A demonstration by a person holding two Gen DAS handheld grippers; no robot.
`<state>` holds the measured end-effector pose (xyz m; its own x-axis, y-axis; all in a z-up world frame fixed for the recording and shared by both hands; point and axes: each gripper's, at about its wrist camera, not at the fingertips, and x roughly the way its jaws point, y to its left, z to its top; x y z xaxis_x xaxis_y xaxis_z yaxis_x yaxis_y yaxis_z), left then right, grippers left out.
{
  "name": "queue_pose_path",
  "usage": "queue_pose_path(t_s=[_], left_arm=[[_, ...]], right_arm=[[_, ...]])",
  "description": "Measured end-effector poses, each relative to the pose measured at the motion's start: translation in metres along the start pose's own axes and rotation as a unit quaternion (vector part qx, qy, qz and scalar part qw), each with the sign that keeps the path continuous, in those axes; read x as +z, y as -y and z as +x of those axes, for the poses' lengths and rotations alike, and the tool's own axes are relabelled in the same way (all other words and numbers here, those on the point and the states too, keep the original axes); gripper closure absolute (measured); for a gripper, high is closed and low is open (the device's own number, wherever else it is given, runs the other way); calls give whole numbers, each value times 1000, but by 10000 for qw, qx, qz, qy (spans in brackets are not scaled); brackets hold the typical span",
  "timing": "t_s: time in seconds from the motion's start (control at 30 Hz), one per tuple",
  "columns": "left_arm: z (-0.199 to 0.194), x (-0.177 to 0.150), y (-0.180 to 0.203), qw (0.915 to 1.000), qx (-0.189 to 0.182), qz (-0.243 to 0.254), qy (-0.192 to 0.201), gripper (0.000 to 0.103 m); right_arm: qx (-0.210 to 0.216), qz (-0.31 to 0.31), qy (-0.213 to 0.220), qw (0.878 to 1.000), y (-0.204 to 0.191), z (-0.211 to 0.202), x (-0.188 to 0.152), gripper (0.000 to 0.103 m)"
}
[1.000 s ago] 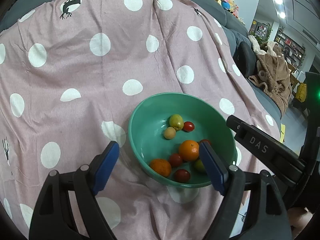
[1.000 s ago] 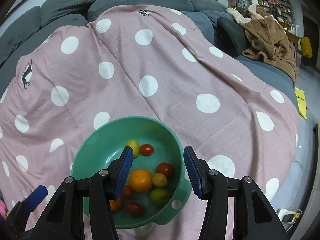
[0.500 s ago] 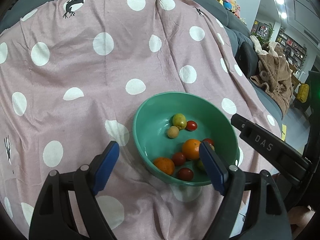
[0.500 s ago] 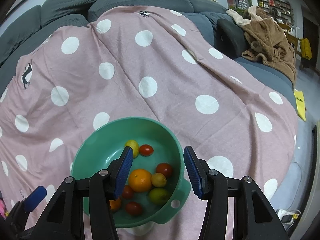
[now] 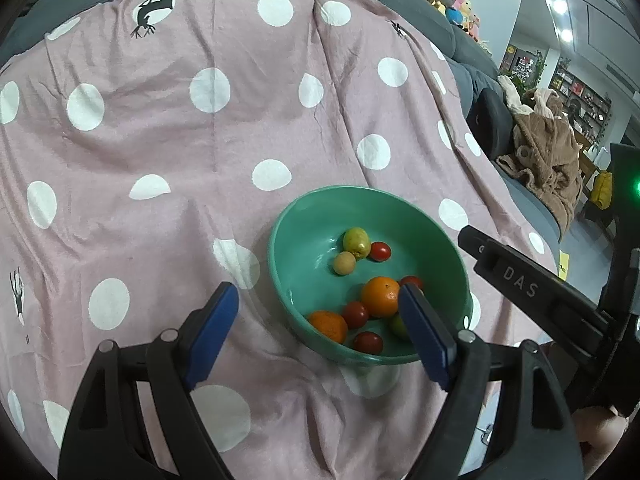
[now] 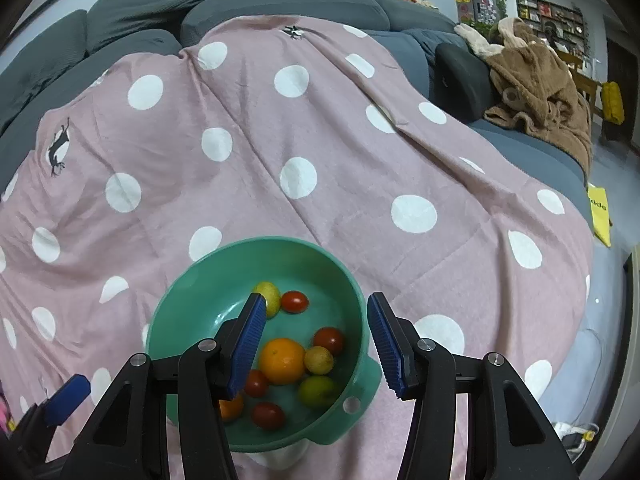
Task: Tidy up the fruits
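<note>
Nearest to the cameras, both tools hung above the near edge of the polka-dot blanket [image 5: 192,152], and neither held anything. The left gripper [image 5: 316,332] stood released with its blue pads spread wide, the left pad over bare cloth and the right pad over the near right of the green bowl [image 5: 288,264]. The right gripper [image 6: 316,344] was likewise released, its jaws spread over the bowl's right half, with the large orange [image 6: 282,361] showing in the gap between them.

Just beyond the fingers sat the bowl, resting on the blanket. All the fruit in sight lay inside it. At the near side were a second orange [image 5: 329,326], three small red tomatoes and a green fruit [image 6: 318,391]. A little farther in lay the large orange, another tomato and a small yellow fruit [image 6: 319,360]. At the far side of the cluster sat a yellow-green fruit [image 5: 356,242], a pale round one [image 5: 344,263] and a red tomato [image 5: 379,251].

Since no loose fruit showed on the cloth, the gathering looked done or nearly so; this seemed a final check or a pause before sorting. If a pick were meant, the right gripper was best placed: it would need to drop straight down and close on the large orange without nudging its neighbours.

Farther off, the blanket ran up over a grey sofa [image 6: 240,12], with a brown garment [image 6: 540,92] at far right.
</note>
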<state>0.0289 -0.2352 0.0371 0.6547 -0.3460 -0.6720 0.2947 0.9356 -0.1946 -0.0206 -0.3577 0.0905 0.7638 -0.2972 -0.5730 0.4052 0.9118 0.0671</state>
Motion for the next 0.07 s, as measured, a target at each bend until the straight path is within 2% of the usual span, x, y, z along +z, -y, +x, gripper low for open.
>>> queue_pose_path(t_s=[0.07], left_arm=[[-4,-2,-3,10000,6,-26,22,21]], right_arm=[[14,-44,25,10000,-3,-2,0,50]])
